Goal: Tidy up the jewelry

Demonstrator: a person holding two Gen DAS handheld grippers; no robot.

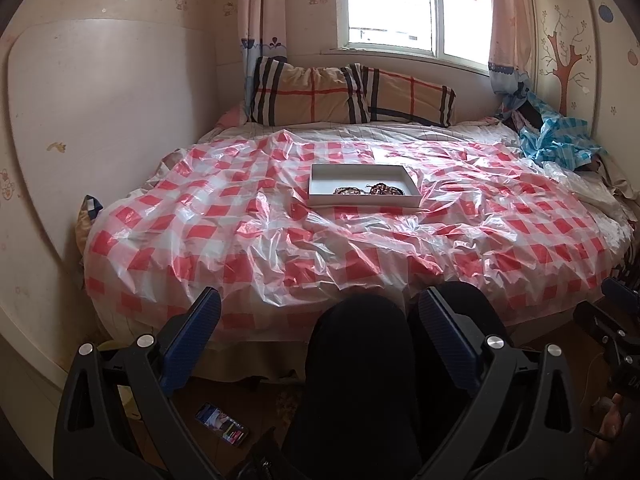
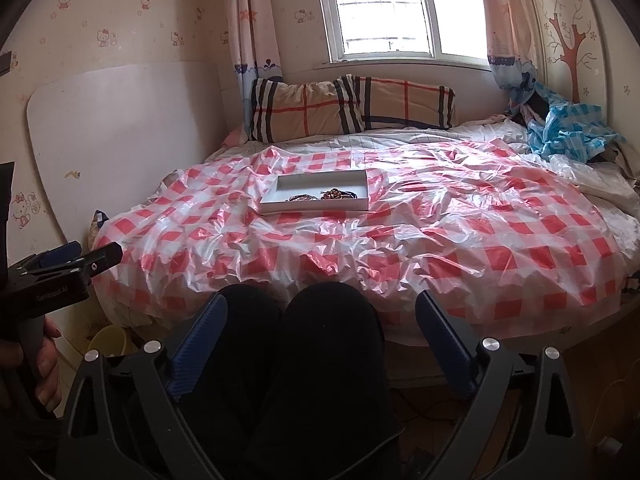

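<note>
A shallow white tray (image 1: pixel 320 184) (image 2: pixel 276 196) lies in the middle of the bed on a red-and-white checked plastic sheet. Dark beaded jewelry (image 1: pixel 370 190) (image 2: pixel 324 195) is bunched along the tray's near side. My left gripper (image 1: pixel 320 308) stands open well short of the bed, with the person's dark-clad knees behind its blue pads and nothing between them. My right gripper (image 2: pixel 322 312) is open just as wide, over the knees, also with nothing held. Both are far from the tray.
Two plaid pillows (image 1: pixel 352 94) lean under the window. A blue checked plastic heap (image 1: pixel 560 138) lies at the bed's far right. A white board (image 1: pixel 100 140) stands against the left wall. A phone (image 1: pixel 222 424) lies on the floor, and a yellow bucket (image 2: pixel 108 340) is by the bed's corner.
</note>
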